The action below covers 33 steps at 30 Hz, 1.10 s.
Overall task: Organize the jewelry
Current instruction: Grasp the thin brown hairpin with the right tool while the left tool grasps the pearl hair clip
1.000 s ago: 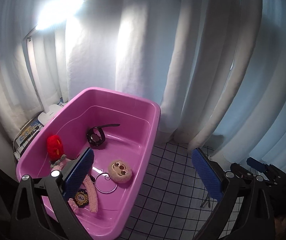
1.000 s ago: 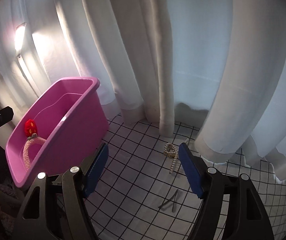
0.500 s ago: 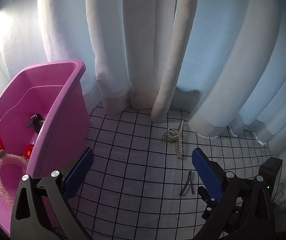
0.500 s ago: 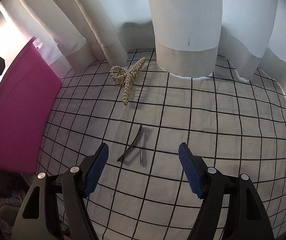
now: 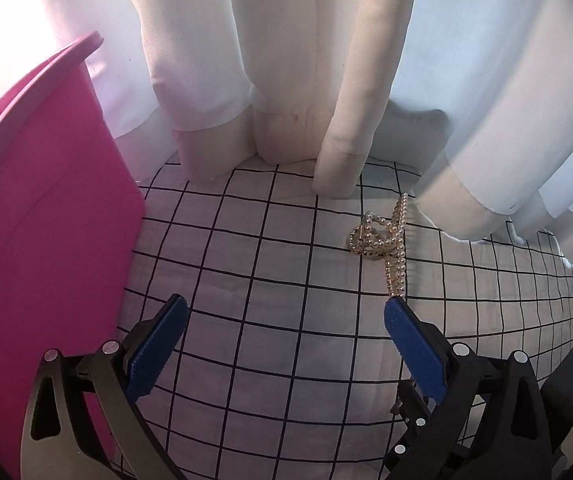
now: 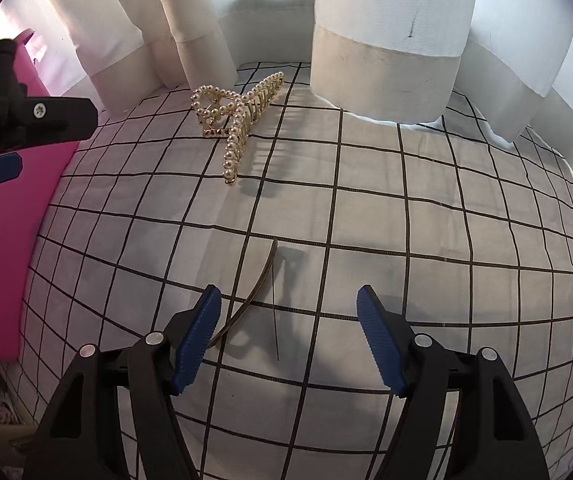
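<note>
Currently in the reach-to-pick phase, nothing grasped yet. Right gripper (image 6: pixel 288 334) has its jaws spread wide and empty, hovering low over the thin dark hair clip (image 6: pixel 252 294) lying on the grid-patterned cloth (image 6: pixel 446 220); the clip's curved leg runs right up against the inner face of the left blue pad (image 6: pixel 198 340), and whether they actually touch I can't tell. Clip sits off-centre in the gap, biased to that left pad. Left gripper (image 5: pixel 284 344) is also released and empty, fingers well apart, pointing at the pearl claw clip (image 5: pixel 386 244); its right pad tip (image 5: pixel 410 344) is just short of the claw's near end. Claw clip lies toward the far edge of the cloth, close to the hem of the white curtain (image 5: pixel 326 80). Pink bin (image 5: pixel 46 220) stands on the cloth's left edge, well apart from both pieces; its inside is not visible from either wrist view here. My read: the hair clip is the immediate target. Next move calls for a small shift toward the clip so it centres between the pads, then drop until the tips nearly meet the cloth before closing. The clip is thin and flat, so a high close will likely miss it, and soft cloth may bunch into the pads. Then carry it left over the bin rim.
</note>
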Tool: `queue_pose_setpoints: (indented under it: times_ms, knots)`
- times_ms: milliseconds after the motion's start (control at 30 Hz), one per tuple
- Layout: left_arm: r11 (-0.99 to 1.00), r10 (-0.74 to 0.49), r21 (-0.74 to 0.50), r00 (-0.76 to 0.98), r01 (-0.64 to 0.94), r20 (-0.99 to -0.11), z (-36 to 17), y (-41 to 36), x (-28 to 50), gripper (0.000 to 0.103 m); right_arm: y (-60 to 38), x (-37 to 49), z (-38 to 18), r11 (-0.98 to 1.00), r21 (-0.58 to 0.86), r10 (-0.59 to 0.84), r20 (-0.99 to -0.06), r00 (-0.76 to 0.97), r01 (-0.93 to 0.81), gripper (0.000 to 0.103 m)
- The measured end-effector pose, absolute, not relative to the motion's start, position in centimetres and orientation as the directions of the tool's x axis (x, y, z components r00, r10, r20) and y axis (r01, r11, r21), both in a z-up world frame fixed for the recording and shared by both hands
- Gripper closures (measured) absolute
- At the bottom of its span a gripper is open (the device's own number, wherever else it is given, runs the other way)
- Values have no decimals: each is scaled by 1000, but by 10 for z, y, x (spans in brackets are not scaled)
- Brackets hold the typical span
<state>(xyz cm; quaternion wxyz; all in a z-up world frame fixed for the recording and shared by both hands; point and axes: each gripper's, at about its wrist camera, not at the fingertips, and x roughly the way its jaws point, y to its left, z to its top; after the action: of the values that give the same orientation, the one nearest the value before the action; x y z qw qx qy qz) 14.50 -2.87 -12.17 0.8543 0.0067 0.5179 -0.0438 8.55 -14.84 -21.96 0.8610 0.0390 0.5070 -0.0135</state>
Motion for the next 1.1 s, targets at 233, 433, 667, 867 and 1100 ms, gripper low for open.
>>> queue_pose_setpoints:
  times_ms: [233, 433, 667, 867, 1100]
  knots:
    - [994, -71, -28, 434, 104, -898, -143, -43, 161, 6, -147, 80, -223, 998, -21, -46, -850, 525, 55, 82]
    - [992, -83, -35, 423, 120, -902, -158, -59, 170, 6, -159, 76, -222, 998, -23, -49, -841, 539, 54, 88]
    - [988, -96, -34, 419, 153, -903, -171, -87, 186, 6, -185, 66, -218, 998, -3, -36, -838, 544, 61, 88]
    - [986, -78, -14, 387, 164, -919, -188, -110, 211, 6, -177, 77, -221, 998, -15, -43, -840, 541, 56, 88]
    - [992, -53, -7, 371, 124, -927, -201, -107, 220, 9, -170, 76, -220, 998, -19, -46, -840, 540, 55, 88]
